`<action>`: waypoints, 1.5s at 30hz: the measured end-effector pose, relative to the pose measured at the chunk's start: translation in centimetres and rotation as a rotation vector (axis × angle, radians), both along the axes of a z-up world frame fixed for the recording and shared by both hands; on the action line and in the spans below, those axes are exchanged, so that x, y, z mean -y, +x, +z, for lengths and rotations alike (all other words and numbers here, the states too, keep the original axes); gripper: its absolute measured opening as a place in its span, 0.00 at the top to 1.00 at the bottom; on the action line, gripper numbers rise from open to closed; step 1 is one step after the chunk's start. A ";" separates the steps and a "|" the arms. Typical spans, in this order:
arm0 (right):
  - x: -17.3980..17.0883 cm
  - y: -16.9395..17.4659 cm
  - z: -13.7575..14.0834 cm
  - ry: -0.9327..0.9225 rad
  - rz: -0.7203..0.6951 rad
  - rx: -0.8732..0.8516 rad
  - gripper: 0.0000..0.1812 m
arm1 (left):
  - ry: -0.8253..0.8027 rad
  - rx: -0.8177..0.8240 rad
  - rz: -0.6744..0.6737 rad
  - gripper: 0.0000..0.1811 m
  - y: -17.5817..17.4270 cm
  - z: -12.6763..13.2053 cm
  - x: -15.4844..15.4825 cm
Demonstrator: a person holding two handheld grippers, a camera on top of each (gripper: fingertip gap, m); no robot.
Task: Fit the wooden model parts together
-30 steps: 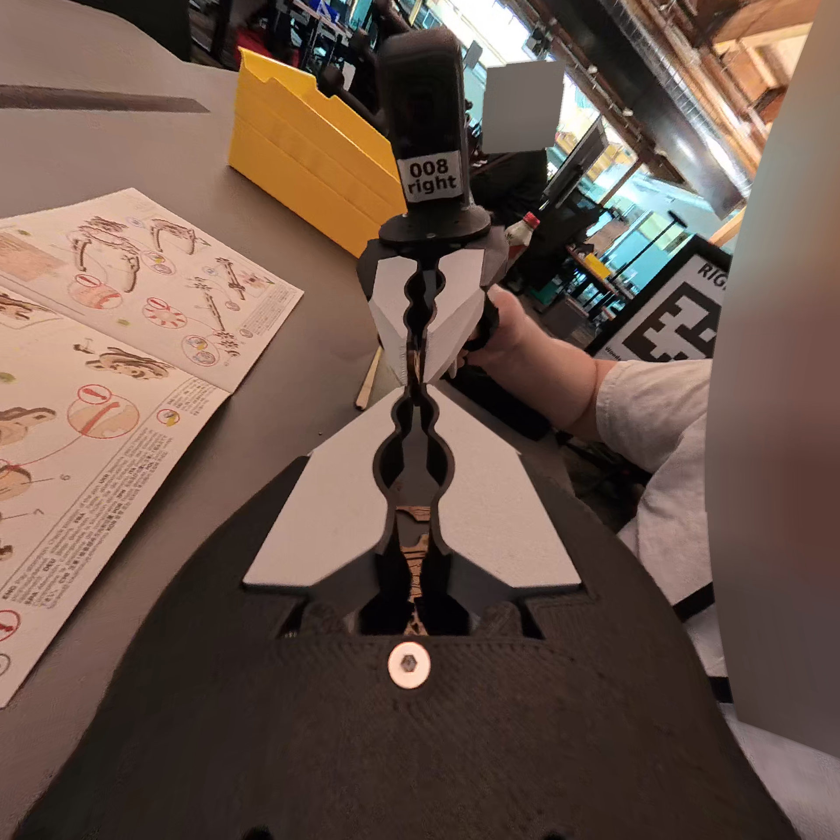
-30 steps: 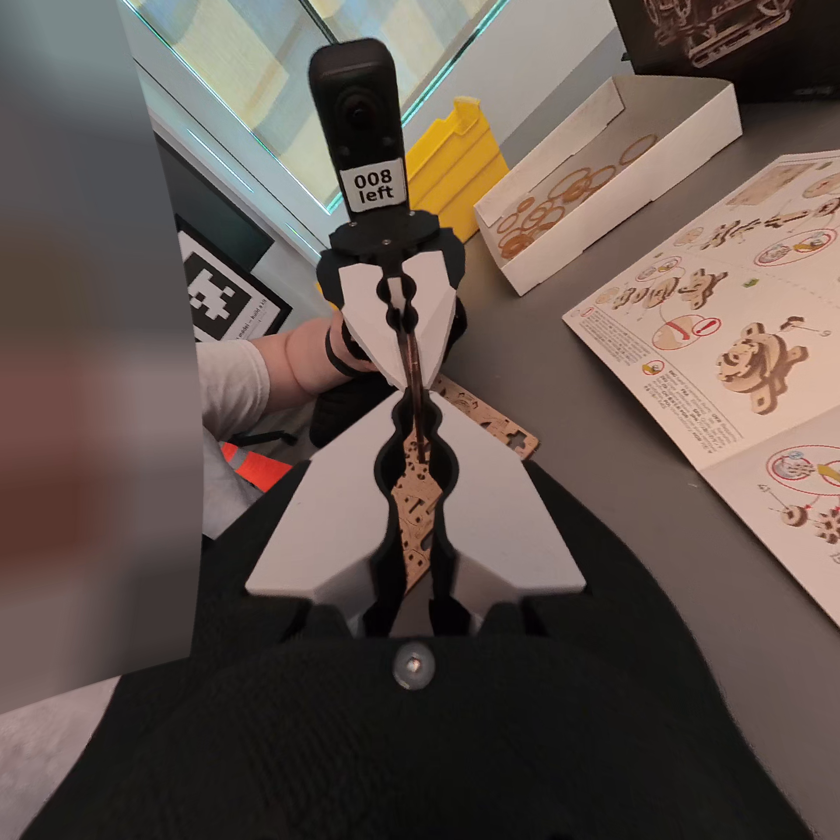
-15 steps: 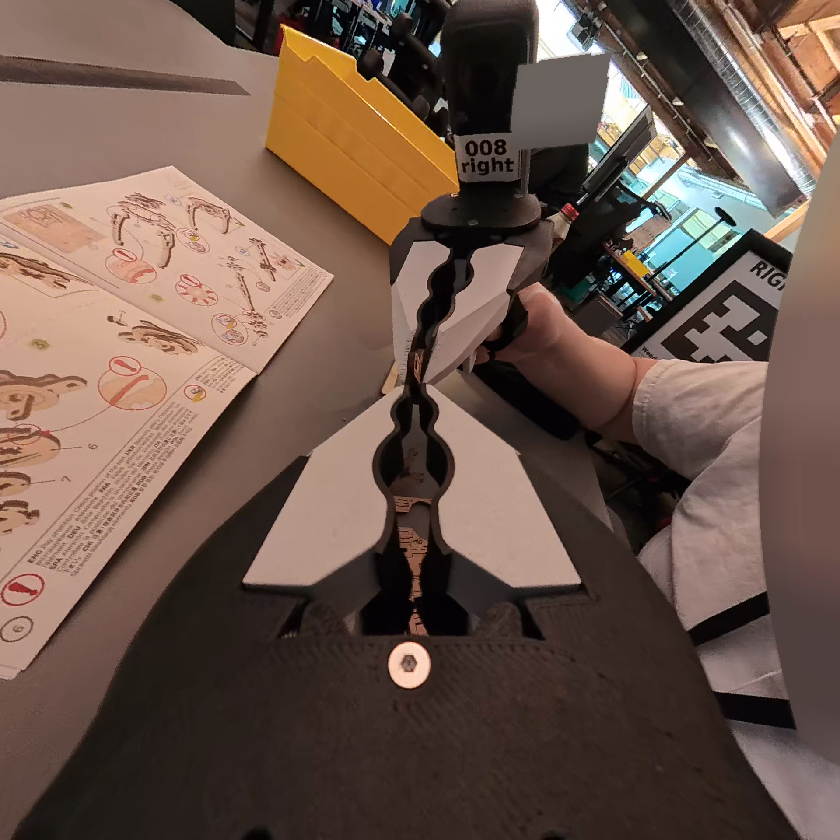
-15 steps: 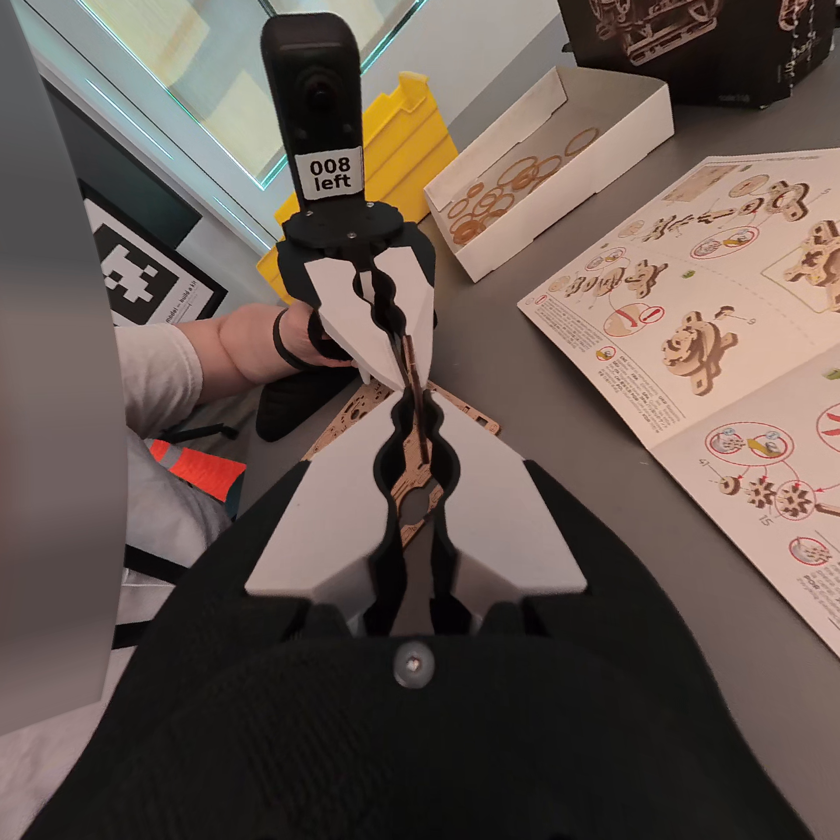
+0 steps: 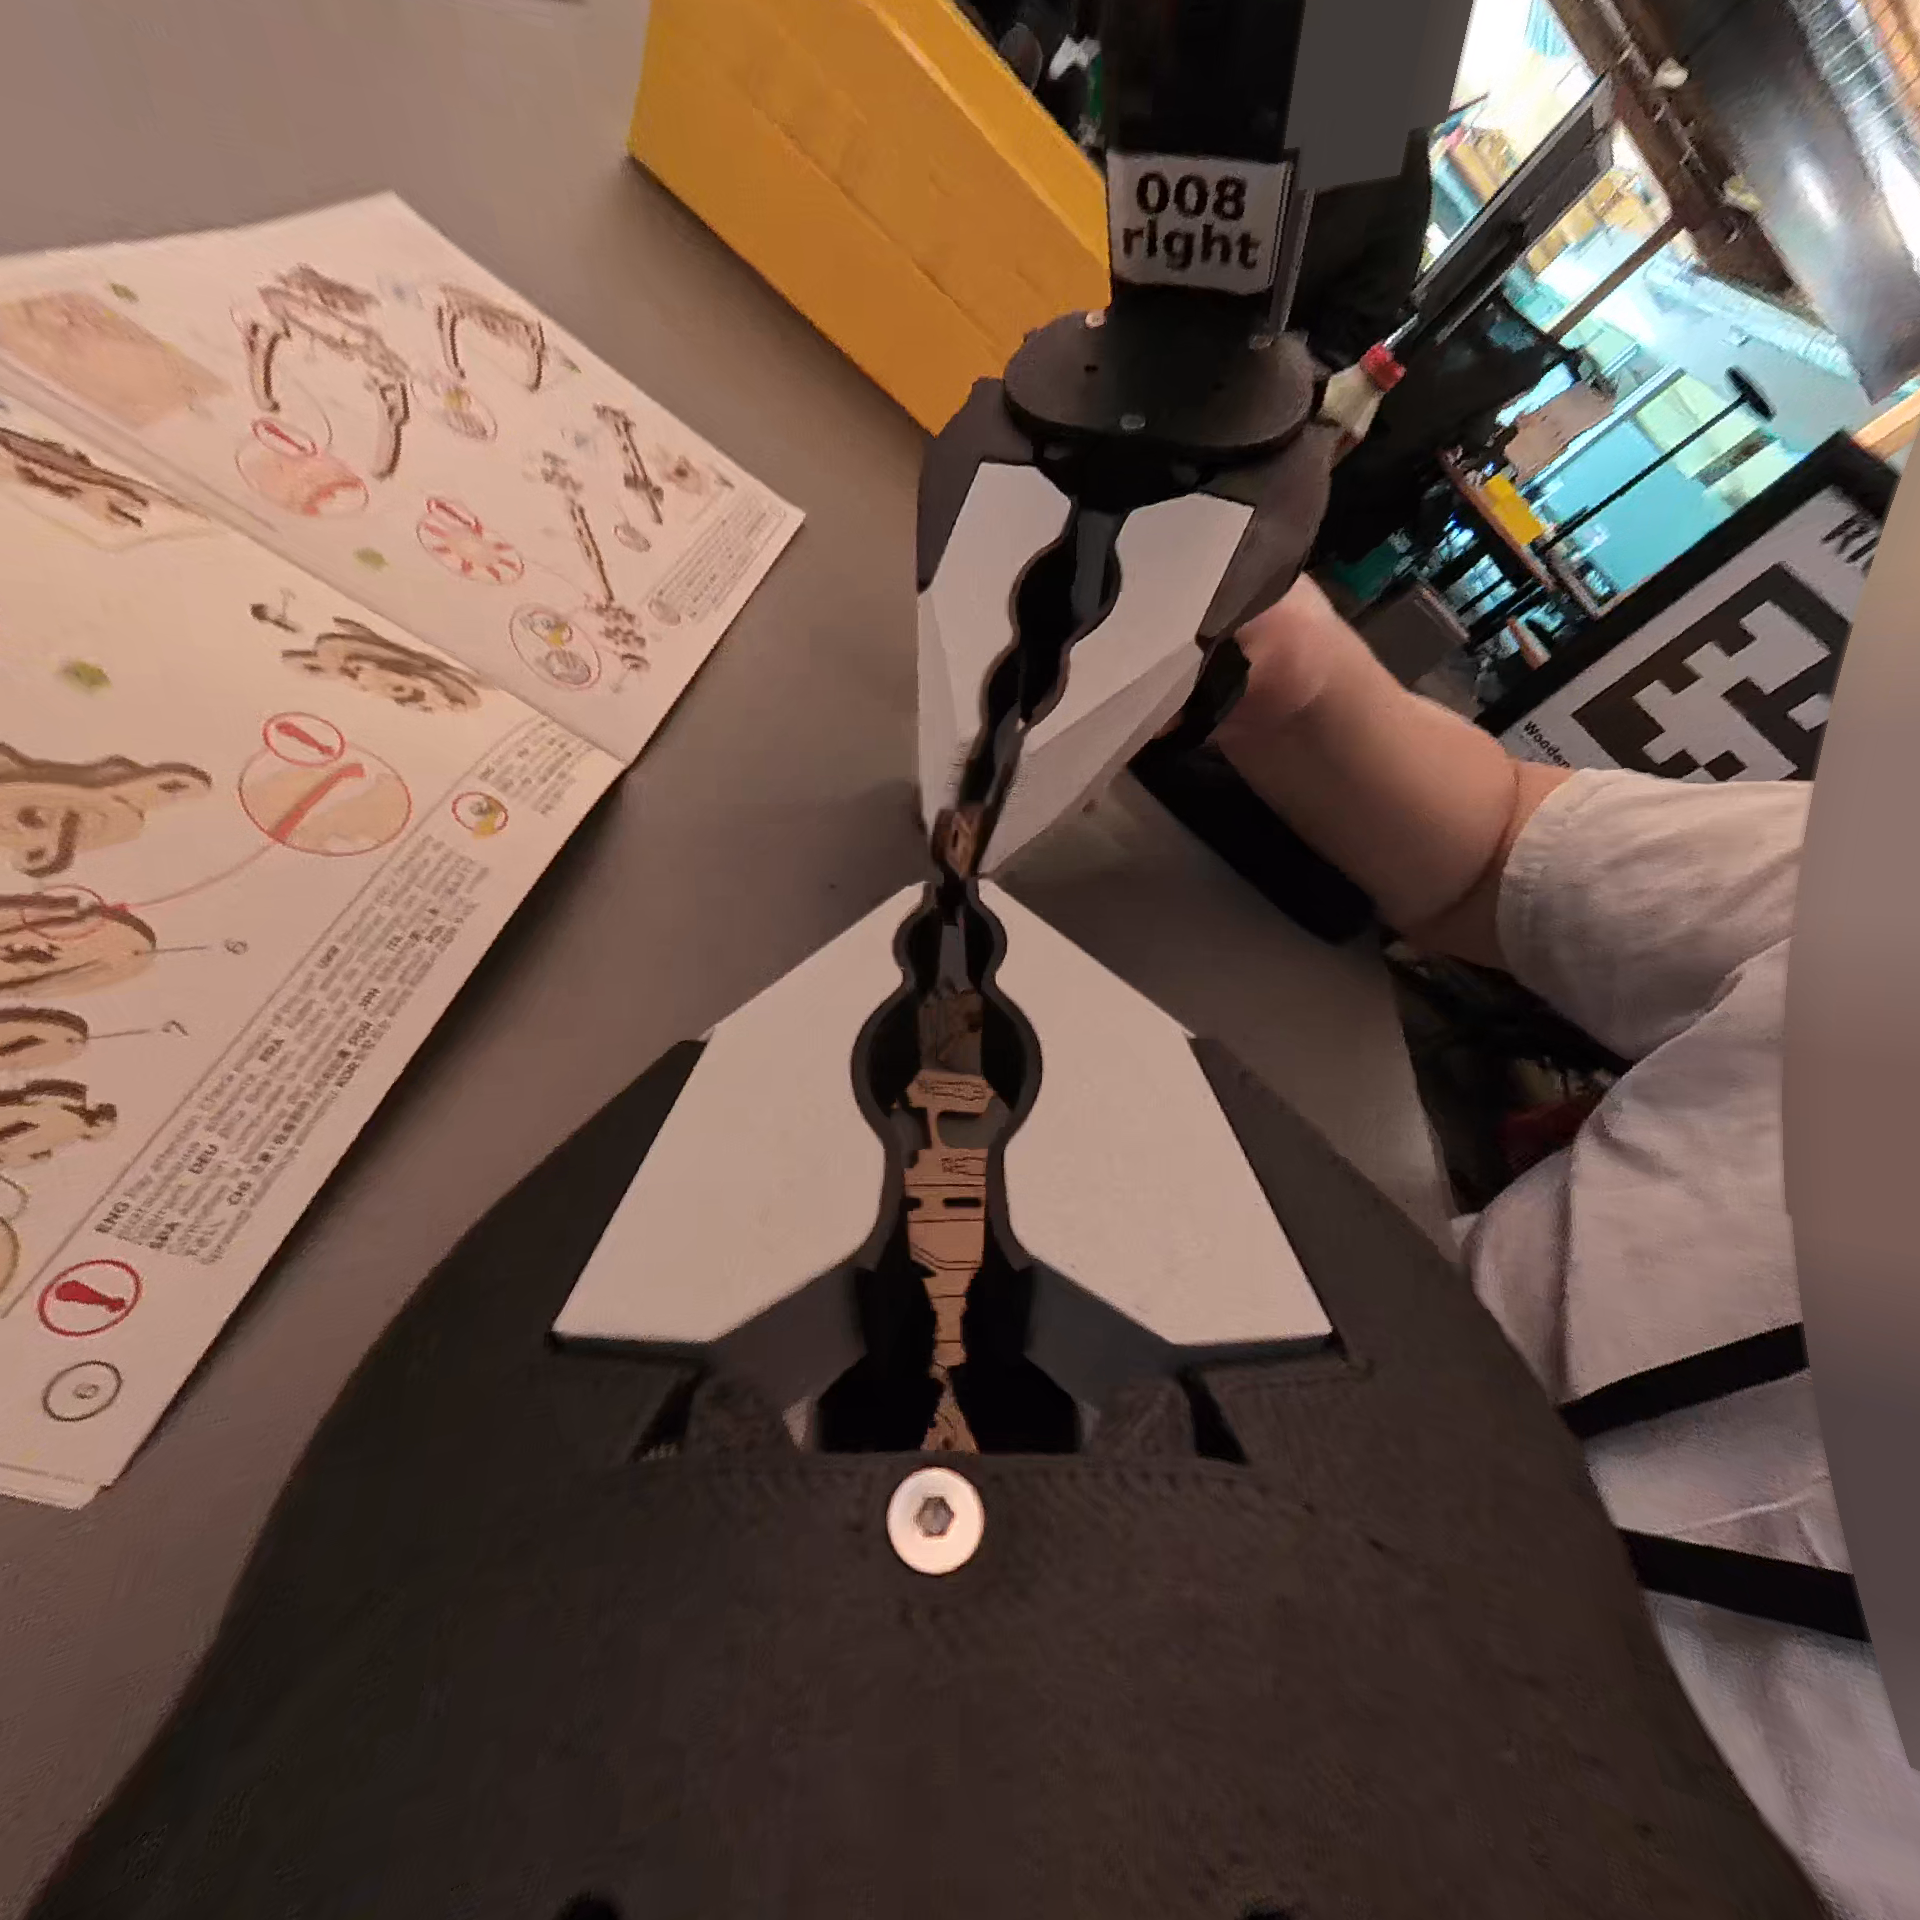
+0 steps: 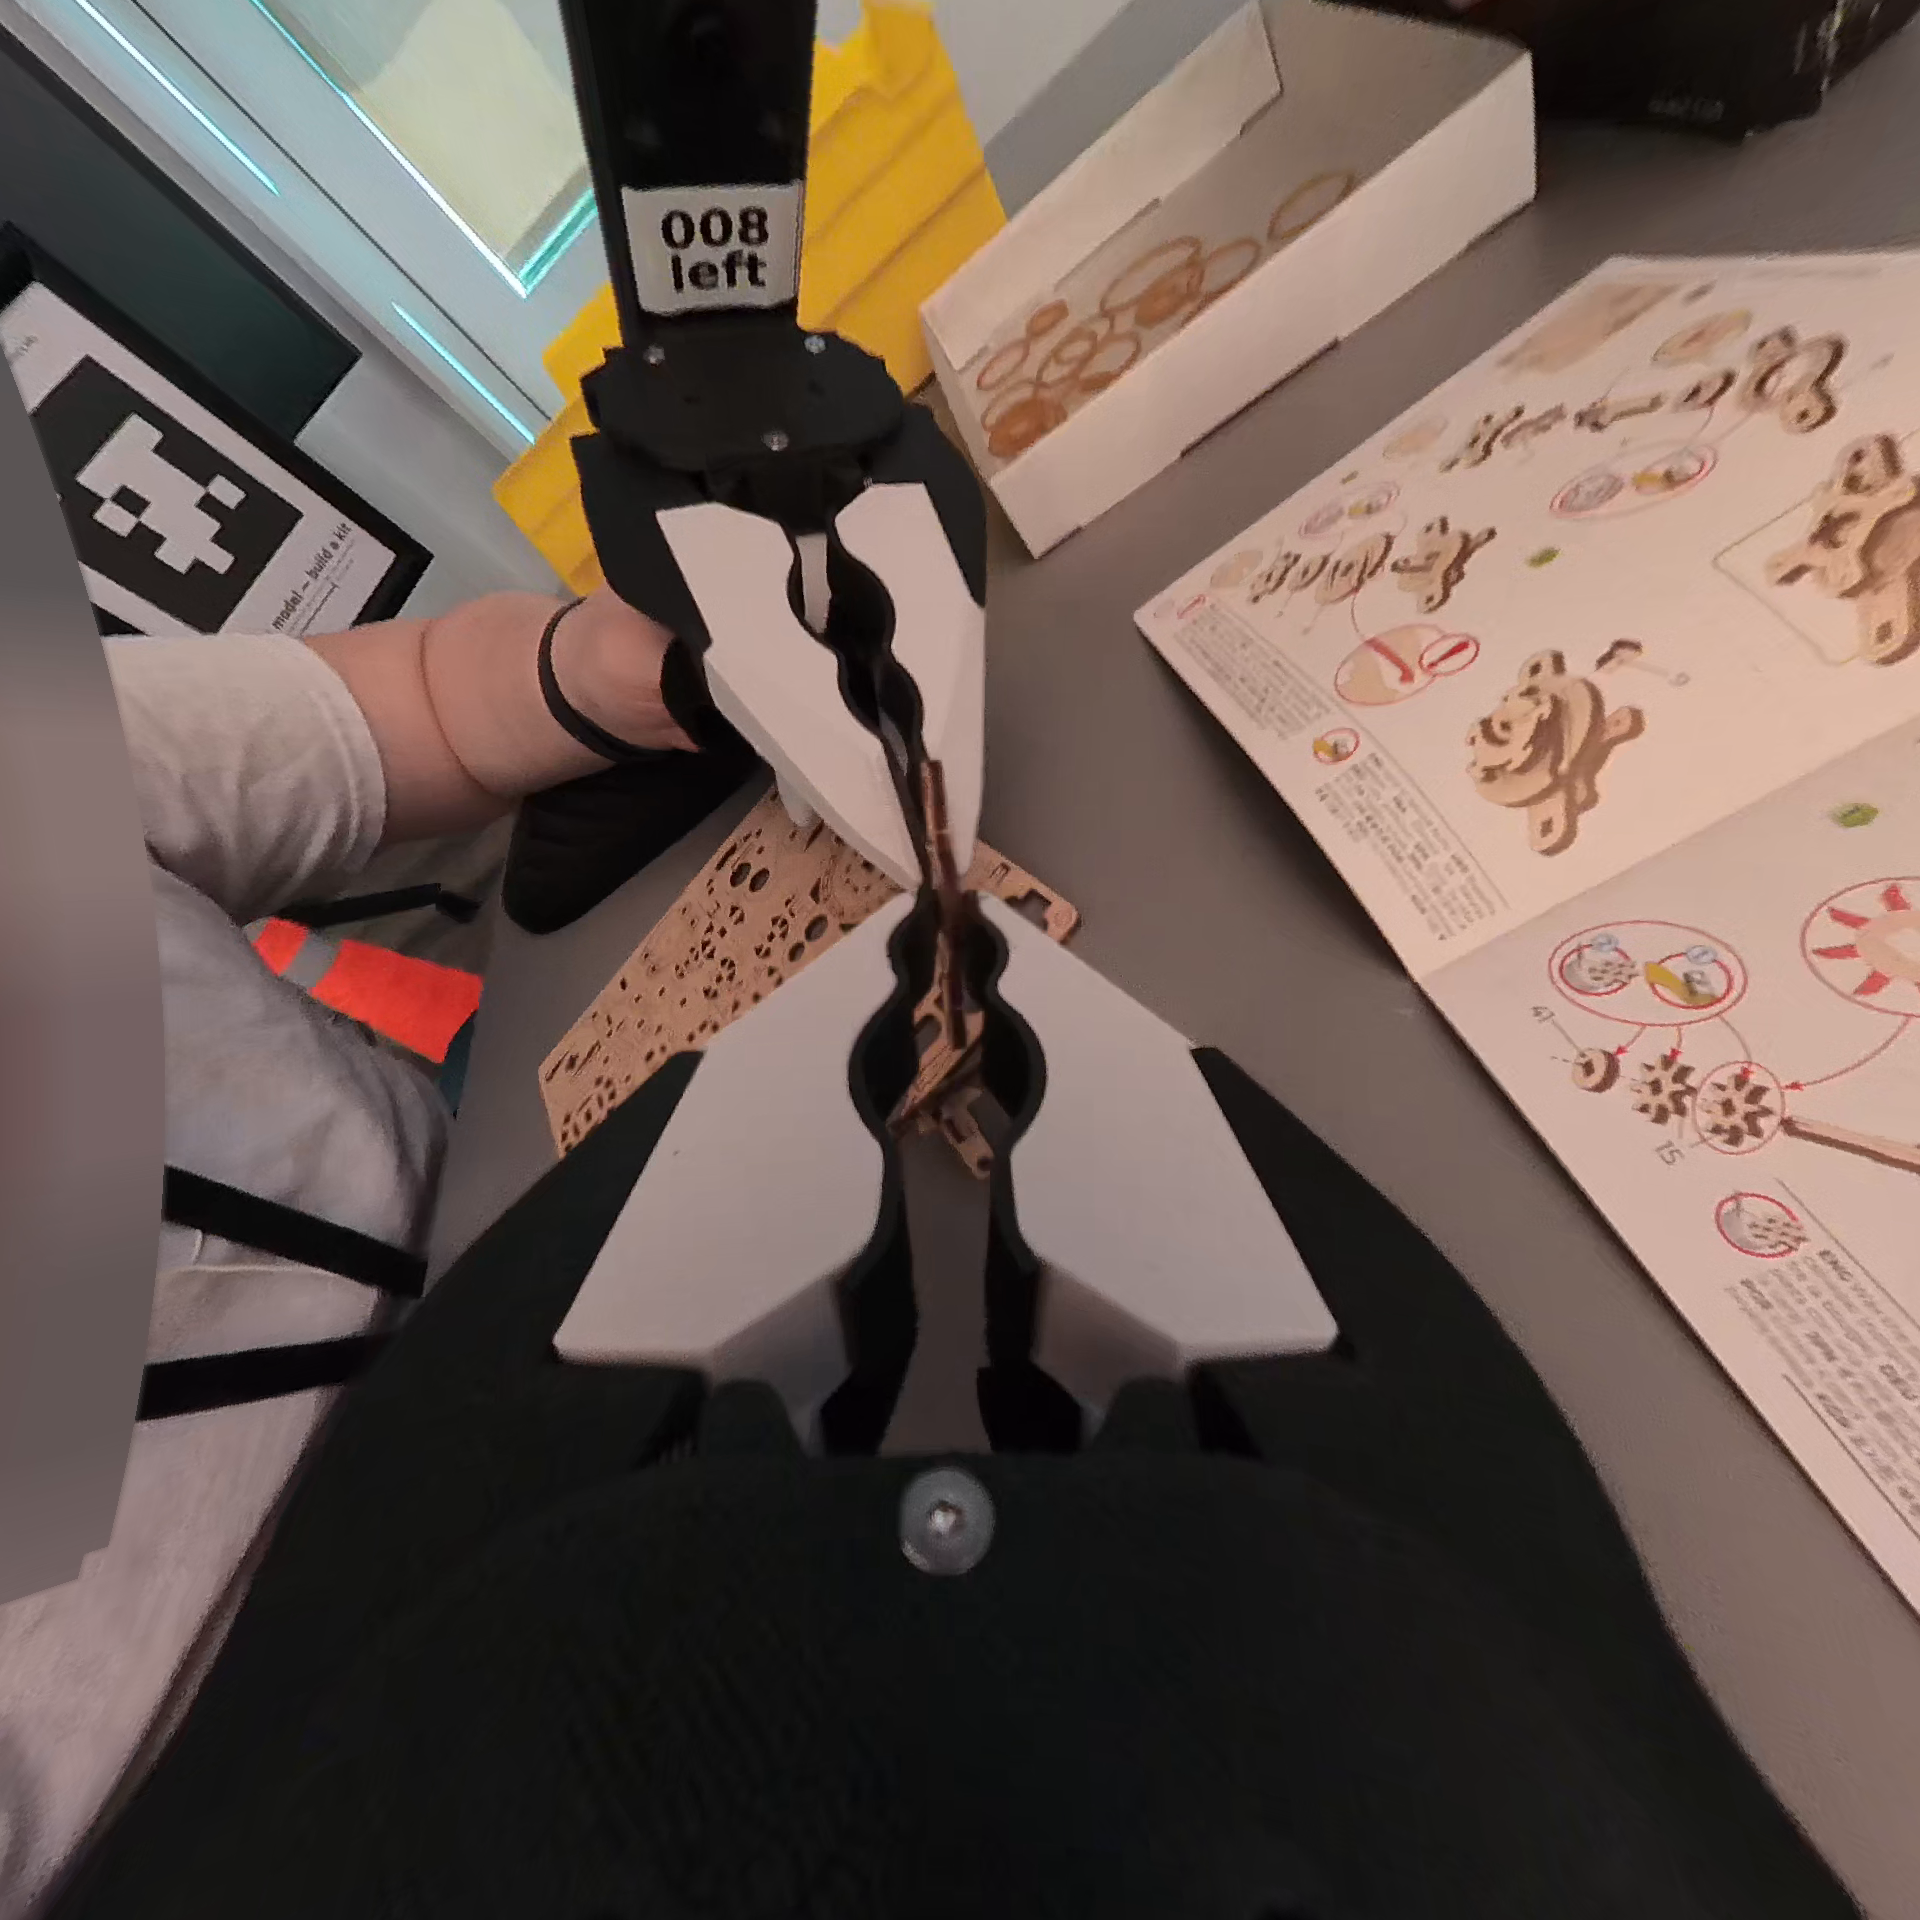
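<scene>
Grey tabletop (image 6: 1195, 831) carries an open instruction sheet (image 6: 1621, 727), with a white tray (image 6: 1247, 343) of wooden rings beyond the sheet and a perforated wooden sheet (image 6: 727, 966) beside it. Above that wooden sheet, the left gripper (image 5: 954, 902) and right gripper (image 6: 940, 902) meet tip to tip, each closed on a thin wooden part (image 6: 935, 821), the 2 parts touching.

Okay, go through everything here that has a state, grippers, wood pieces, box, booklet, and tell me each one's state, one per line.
left gripper: shut on a thin wooden part, tip to tip with the other gripper
right gripper: shut on the same thin wooden part
wooden parts sheet: lying flat on the table, many cut-outs
white box: open, wooden rings inside
instruction booklet: spread open, flat
yellow bin: upright on the table
</scene>
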State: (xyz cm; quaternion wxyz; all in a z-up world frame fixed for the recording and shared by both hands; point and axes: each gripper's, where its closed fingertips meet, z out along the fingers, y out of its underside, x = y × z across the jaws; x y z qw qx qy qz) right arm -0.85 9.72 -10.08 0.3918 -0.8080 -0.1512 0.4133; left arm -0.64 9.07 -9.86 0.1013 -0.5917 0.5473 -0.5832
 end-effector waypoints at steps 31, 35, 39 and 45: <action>-0.2 0.0 -4.7 -0.220 0.137 0.034 0.97 | -0.109 -0.250 -0.104 1.00 0.2 -4.4 -0.5; -0.2 0.0 -4.8 -0.211 0.133 0.048 0.97 | -0.113 -0.251 -0.108 1.00 0.2 -4.4 -0.5; -0.3 0.0 -4.8 -0.201 0.131 0.054 0.97 | -0.126 -0.255 -0.100 1.00 0.2 -4.4 -0.5; 0.1 -0.3 -4.8 -0.209 0.169 0.057 0.99 | -0.054 -0.234 -0.093 0.96 0.1 -4.4 -0.5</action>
